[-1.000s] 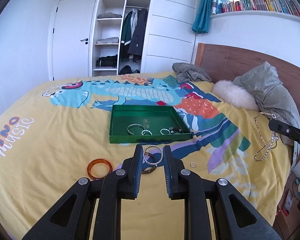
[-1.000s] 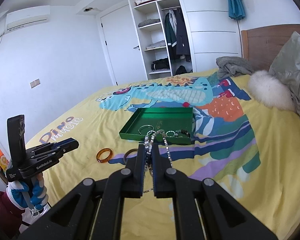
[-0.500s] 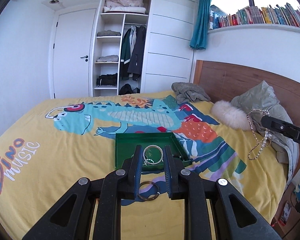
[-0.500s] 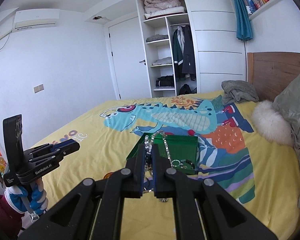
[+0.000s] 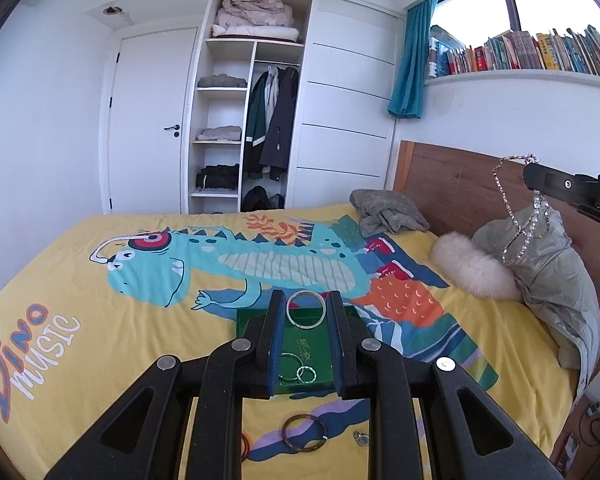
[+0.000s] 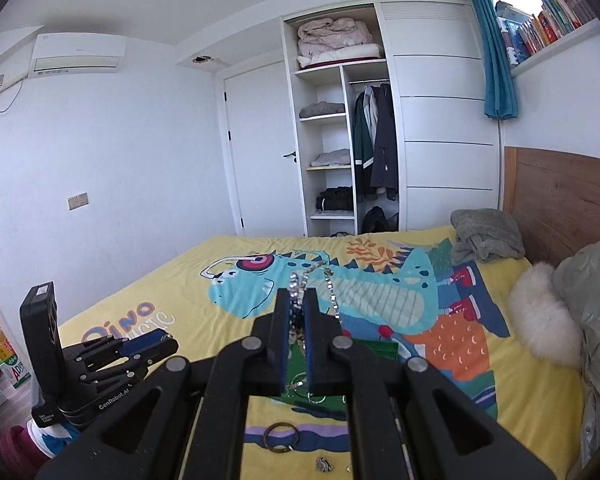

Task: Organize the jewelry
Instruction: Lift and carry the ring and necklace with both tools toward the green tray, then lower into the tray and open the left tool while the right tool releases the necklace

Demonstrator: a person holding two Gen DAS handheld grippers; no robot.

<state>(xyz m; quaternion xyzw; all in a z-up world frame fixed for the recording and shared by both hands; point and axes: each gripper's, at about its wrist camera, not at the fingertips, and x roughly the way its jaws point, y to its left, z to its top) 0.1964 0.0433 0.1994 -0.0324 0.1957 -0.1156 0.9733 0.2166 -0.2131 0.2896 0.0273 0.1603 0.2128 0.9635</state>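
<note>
Left gripper (image 5: 306, 314) pinches a thin silver bangle (image 5: 305, 313) between its two fingers, held in the air above the green tray (image 5: 260, 316) on the yellow bedspread (image 5: 100, 320). Only the ring's outer edges touch the pads, so a small twist could likely pop it free and send it rolling across the soft cover.

Right gripper (image 6: 299, 308) is pressed together on a rhinestone chain (image 6: 330, 286), which loops out at 12 o'clock from the tips and dangles at 1 o'clock. That loose loop will probably swing, catch on the tray wall or tangle with the rings (image 5: 306, 373) already lying inside.

At 6 o'clock from the tray, on the bedspread, lie a dark brown bangle (image 5: 303, 432), the edge of an orange one (image 5: 245, 442) and a small trinket (image 5: 361, 438), not yet sorted. Both grippers crowd the same tray, so they risk bumping fingers over it. At 2 o'clock sit a fluffy cushion (image 5: 472, 268) and a grey pillow (image 5: 556, 264), well apart.
</note>
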